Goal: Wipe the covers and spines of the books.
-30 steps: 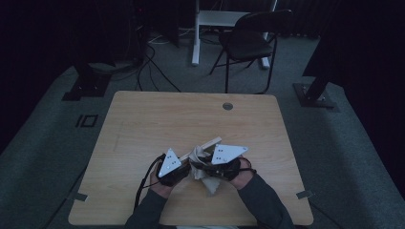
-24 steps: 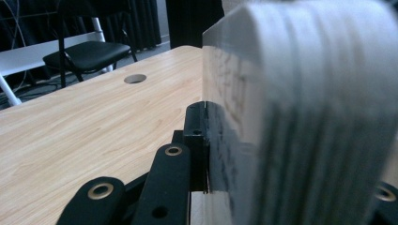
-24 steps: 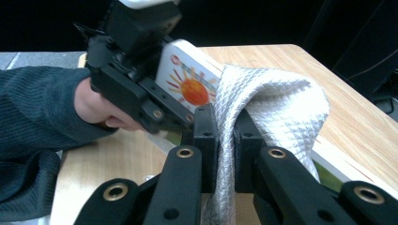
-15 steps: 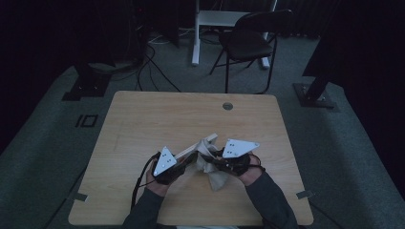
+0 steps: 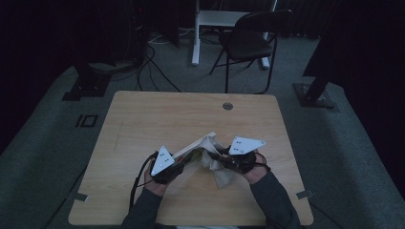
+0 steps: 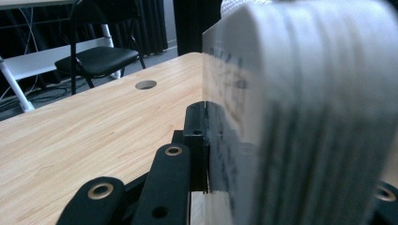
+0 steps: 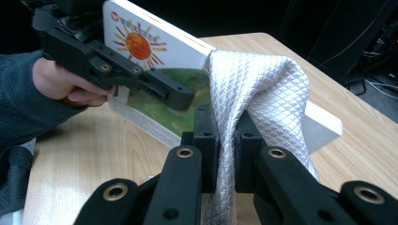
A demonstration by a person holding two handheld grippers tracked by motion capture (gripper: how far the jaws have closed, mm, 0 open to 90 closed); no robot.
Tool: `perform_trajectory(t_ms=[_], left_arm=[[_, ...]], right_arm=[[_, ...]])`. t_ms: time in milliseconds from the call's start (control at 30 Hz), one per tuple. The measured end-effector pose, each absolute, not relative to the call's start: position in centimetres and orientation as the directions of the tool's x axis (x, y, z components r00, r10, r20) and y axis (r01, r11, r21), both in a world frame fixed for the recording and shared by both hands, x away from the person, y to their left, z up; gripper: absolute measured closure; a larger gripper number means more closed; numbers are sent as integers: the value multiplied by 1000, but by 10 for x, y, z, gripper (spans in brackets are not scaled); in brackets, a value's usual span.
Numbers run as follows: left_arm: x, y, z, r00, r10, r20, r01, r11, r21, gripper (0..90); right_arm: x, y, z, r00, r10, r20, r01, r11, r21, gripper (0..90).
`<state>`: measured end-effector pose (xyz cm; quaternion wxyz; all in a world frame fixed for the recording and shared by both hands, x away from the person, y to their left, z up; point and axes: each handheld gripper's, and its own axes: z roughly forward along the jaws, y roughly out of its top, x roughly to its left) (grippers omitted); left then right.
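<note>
The left gripper (image 5: 177,164) clamps the book (image 7: 155,70); the right gripper (image 7: 226,136) pinches the cloth (image 7: 256,89) draped just ahead over the book's edge.

Waffle-textured white cloth (image 7: 263,89), glossy book (image 7: 155,61)

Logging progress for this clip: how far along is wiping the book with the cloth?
Done: left hand-held gripper grips the book, tilted above the table. In hand: right hand-held gripper pinches the white cloth, draped over the book's edge. Left: how much cover remains unwiped can't be told.
</note>
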<state>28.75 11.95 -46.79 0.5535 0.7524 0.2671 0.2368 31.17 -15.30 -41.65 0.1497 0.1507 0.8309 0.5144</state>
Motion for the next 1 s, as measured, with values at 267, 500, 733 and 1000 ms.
perform_trajectory(t_ms=[267, 500, 733, 1000], left_arm=[[287, 120, -466, 748, 661, 60, 140, -245, 959, 780], [286, 121, -464, 749, 660, 58, 138, -240, 961, 779], [285, 121, -462, 748, 661, 62, 132, -239, 962, 779], [286, 128, -459, 734, 677, 57, 128, -221, 967, 779]], right_arm=[[319, -158, -424, -903, 424, -64, 136, 425, 895, 834], [327, -162, -432, -894, 446, -37, 175, 425, 888, 834], [330, -164, -436, -889, 458, -28, 191, 425, 885, 834], [333, -169, -439, -880, 475, -27, 204, 427, 881, 834]])
